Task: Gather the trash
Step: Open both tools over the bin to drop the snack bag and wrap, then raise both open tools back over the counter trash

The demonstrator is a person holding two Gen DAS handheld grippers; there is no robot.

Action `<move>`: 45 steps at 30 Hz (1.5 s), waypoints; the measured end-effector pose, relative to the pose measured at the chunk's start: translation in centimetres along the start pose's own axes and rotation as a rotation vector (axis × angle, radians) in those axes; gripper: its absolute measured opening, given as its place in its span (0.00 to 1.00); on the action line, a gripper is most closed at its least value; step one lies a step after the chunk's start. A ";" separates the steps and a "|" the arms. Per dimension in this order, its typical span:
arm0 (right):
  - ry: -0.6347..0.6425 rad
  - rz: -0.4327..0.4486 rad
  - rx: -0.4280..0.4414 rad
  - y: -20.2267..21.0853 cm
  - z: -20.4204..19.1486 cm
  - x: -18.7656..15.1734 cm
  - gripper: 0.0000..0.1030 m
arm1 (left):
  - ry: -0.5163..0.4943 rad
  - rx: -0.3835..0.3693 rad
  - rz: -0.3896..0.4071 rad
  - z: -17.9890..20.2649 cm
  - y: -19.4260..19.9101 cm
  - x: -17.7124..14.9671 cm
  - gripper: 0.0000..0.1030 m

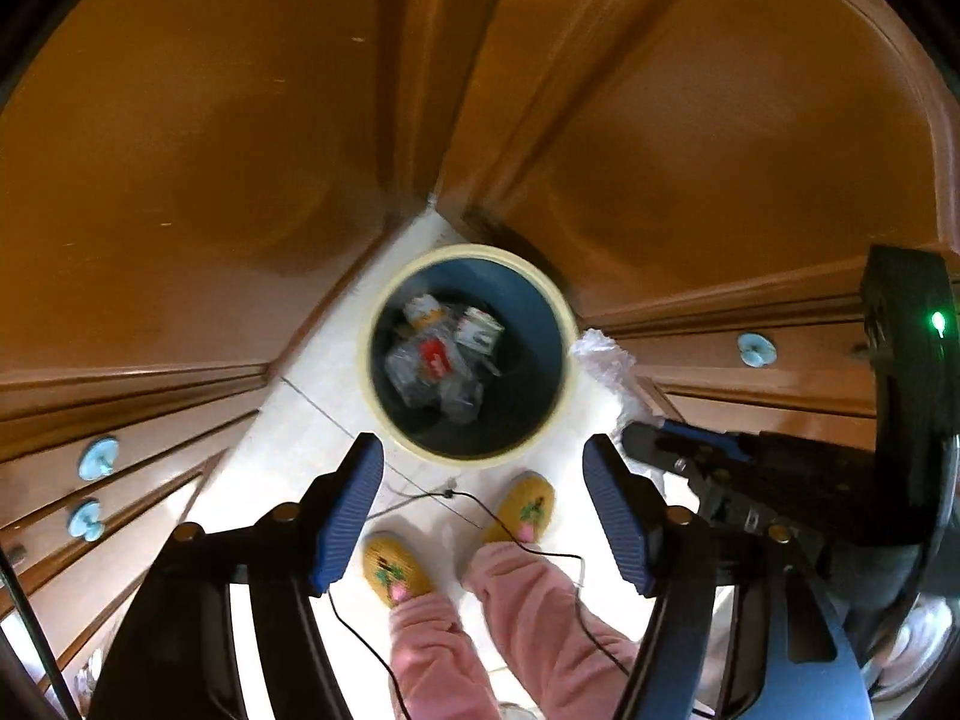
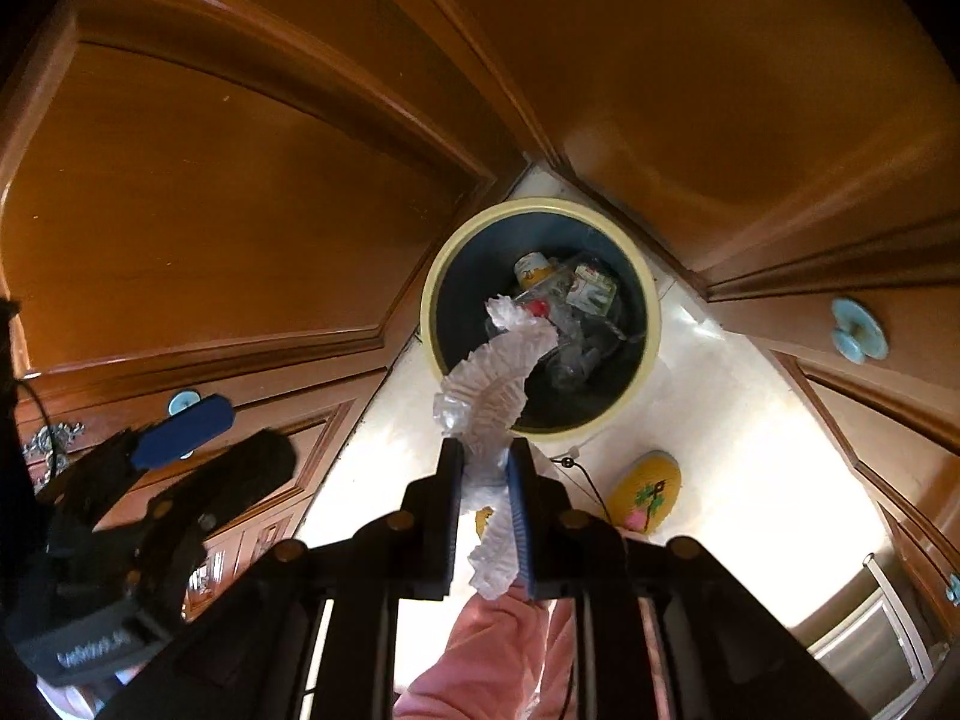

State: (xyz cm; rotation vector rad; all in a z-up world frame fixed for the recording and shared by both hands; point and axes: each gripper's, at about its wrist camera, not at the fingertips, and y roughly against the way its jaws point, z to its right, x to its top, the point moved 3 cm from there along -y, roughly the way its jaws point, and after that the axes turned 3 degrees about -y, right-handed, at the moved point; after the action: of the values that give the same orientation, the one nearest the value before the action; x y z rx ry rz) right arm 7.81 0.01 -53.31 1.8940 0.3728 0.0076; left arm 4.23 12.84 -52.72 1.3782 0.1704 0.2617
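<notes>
A round bin (image 1: 384,300) with a pale yellow rim and dark blue inside is seen from above on a pale tiled floor (image 1: 312,420), wedged into the corner where two runs of brown wooden cabinets (image 1: 180,150) meet. At the left, drawer fronts with light blue knobs (image 1: 98,456) are lined along the floor's edge. In the left wrist view, the left gripper (image 1: 483,516) is held above the near rim of the bin, its blue ribbed pads spread wide with nothing between them. Crumpled clear plastic, a red scrap and printed cartons (image 1: 438,354) are piled at the bottom of the bin. Below the bin, two yellow knitted slippers (image 1: 396,570) and pink trouser legs (image 1: 540,618) of the person are seen on the floor, crossed by a thin black cable (image 1: 480,510).

Further right, the right gripper (image 2: 486,516) is shown pinching a long strip of crinkled white plastic wrapper (image 2: 498,372). The strip is clamped between the two nearly closed pads, with its upper end curling over the near left rim of the bin and its lower end hanging free behind the pads. The wrapper is not yet inside the bin. At the far right, another light blue knob (image 2: 858,330) is set on a cabinet front, and a steel appliance (image 2: 870,648) is partly visible at the floor's lower right corner.
</notes>
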 end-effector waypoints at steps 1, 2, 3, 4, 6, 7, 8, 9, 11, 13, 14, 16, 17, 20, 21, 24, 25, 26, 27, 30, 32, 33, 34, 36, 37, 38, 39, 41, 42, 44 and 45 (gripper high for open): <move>-0.007 -0.005 -0.004 -0.3 -0.1 0.3 0.19 | 0.001 0.019 0.009 -0.3 0.1 -0.1 0.65; -0.018 -0.005 -0.005 -0.6 0.0 0.6 0.24 | 0.003 0.041 0.020 -0.6 0.3 -0.3 0.66; -0.034 0.001 -0.006 -0.9 0.1 0.8 0.26 | 0.003 0.056 0.029 -1.1 0.1 -0.3 0.66; -0.053 0.018 -0.002 -1.0 0.3 1.1 0.32 | 0.005 0.071 0.039 -1.3 0.2 -0.3 0.68; -0.087 0.052 0.007 -1.4 0.5 1.6 0.38 | 0.007 0.106 0.058 -1.9 0.4 -0.4 0.70; -0.101 0.068 0.010 -1.5 0.6 1.8 0.41 | 0.007 0.119 0.066 -2.3 0.5 -0.3 0.70; -0.115 0.082 0.012 -1.6 0.6 2.0 0.43 | 0.011 0.130 0.072 -2.6 0.6 -0.3 0.70; -0.128 0.096 0.019 -1.6 0.8 2.0 0.44 | 0.015 0.135 0.078 -2.9 0.5 -0.2 0.70; -0.150 0.104 0.026 -1.8 1.0 2.1 0.44 | 0.028 0.131 0.080 -3.5 0.7 0.0 0.71; -0.167 0.106 0.026 -1.8 1.3 2.0 0.44 | 0.031 0.133 0.090 -3.7 0.9 0.1 0.71; -0.170 0.110 0.026 -1.6 1.3 1.9 0.44 | 0.029 0.134 0.095 -3.6 1.2 0.2 0.71; -0.171 0.121 0.022 -1.0 1.3 1.4 0.44 | 0.022 0.130 0.101 -3.5 1.4 0.3 0.71; -0.170 0.126 0.022 -0.7 1.2 1.2 0.44 | 0.016 0.126 0.105 -3.3 1.8 0.3 0.71; -0.170 0.138 0.026 0.8 1.0 -0.1 0.44 | -0.010 0.121 0.116 -2.6 2.8 0.3 0.71; -0.172 0.144 0.028 1.4 0.9 -0.6 0.44 | -0.017 0.117 0.121 -2.4 3.3 0.3 0.71; -0.184 0.164 0.039 3.9 0.4 -2.4 0.44 | -0.042 0.105 0.139 -1.4 5.9 0.4 0.71; -0.189 0.176 0.047 4.9 0.1 -3.1 0.44 | -0.054 0.104 0.150 -1.0 7.1 0.4 0.71; -0.192 0.189 0.053 6.0 -0.3 -3.8 0.44 | -0.067 0.101 0.161 -0.7 8.3 0.5 0.71; -0.194 0.204 0.057 7.2 -0.7 -4.4 0.44 | -0.081 0.095 0.175 -0.2 9.7 0.5 0.71; -0.193 0.256 0.077 11.0 -1.9 -6.2 0.44 | -0.121 0.085 0.226 1.3 14.1 0.4 0.74; -0.184 0.299 0.082 13.5 -2.7 -7.2 0.44 | -0.151 0.089 0.261 2.3 17.1 0.2 0.79; -0.178 0.325 0.085 15.0 -3.2 -7.7 0.44 | -0.171 0.089 0.276 2.9 18.7 0.3 0.80; -0.170 0.352 0.087 16.4 -3.6 -8.3 0.44 | -0.189 0.088 0.285 3.5 20.0 0.2 0.81; -0.155 0.408 0.080 19.6 -4.5 -9.6 0.44 | -0.221 0.078 0.292 4.7 22.6 0.0 0.81; -0.150 0.433 0.078 20.8 -4.7 -10.1 0.44 | -0.238 0.071 0.299 5.4 23.9 -0.1 0.81; -0.144 0.463 0.075 22.4 -5.0 -10.8 0.44 | -0.261 0.058 0.310 6.1 25.1 -0.2 0.81; -0.140 0.487 0.073 23.6 -5.2 -11.5 0.44 | -0.279 0.049 0.319 6.7 26.4 -0.4 0.81; -0.136 0.530 0.059 26.3 -5.5 -12.9 0.44 | -0.318 0.027 0.339 8.0 28.7 -0.9 0.82; -0.137 0.549 0.050 27.6 -5.7 -13.6 0.44 | -0.336 0.018 0.354 8.6 30.0 -1.1 0.82; -0.140 0.587 0.029 30.0 -6.0 -14.8 0.44 | -0.369 0.011 0.383 9.8 32.2 -1.5 0.85; -0.141 0.614 0.018 31.3 -6.1 -15.5 0.44 | -0.385 0.005 0.400 10.4 33.1 -1.6 0.85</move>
State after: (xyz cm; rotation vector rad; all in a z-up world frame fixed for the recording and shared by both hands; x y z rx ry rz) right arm -0.18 -7.84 -19.67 1.9462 -0.3138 0.2793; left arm 2.71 8.13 -18.36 1.4340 -0.4287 0.3204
